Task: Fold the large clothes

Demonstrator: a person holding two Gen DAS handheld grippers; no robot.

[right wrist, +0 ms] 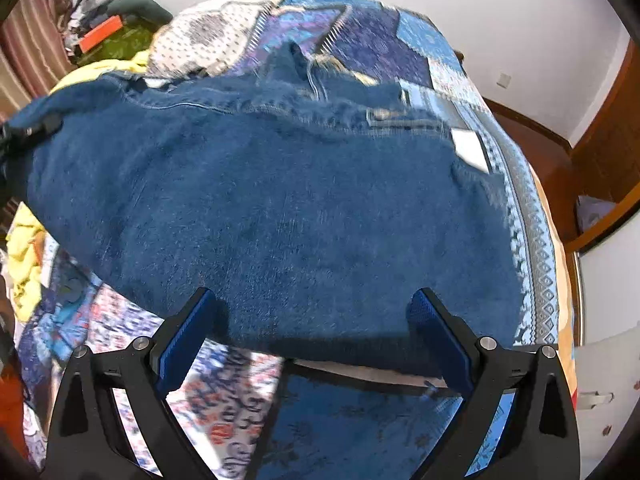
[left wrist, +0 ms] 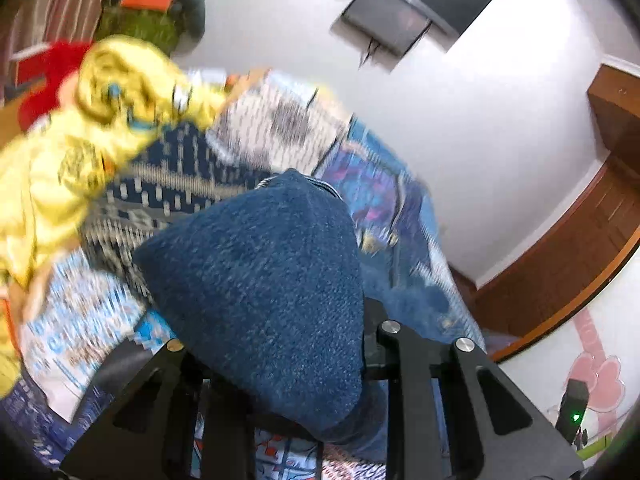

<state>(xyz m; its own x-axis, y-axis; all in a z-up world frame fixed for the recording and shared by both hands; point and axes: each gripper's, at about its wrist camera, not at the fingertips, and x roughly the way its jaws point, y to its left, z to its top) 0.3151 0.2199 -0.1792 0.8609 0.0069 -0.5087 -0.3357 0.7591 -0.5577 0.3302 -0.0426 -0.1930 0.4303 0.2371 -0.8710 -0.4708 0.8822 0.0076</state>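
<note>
Denim garment (right wrist: 280, 200) (partly lifted) on patchwork bedspread (right wrist: 400, 28)

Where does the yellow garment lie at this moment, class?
In the left wrist view the yellow garment lies bunched at the upper left on the patterned bedspread, beside the blue denim garment; the right wrist view shows it past the denim's left edge.

Dark blue denim jeans (right wrist: 280, 200) with lighter stitching lie ahead of the right gripper (right wrist: 316, 340), whose pads (right wrist: 182, 344) are blue on black arms. Beneath is a bedspread (right wrist: 400, 40) patchworked blue, purple and white. Left of it is a yellow garment (left wrist: 60, 160).
</note>
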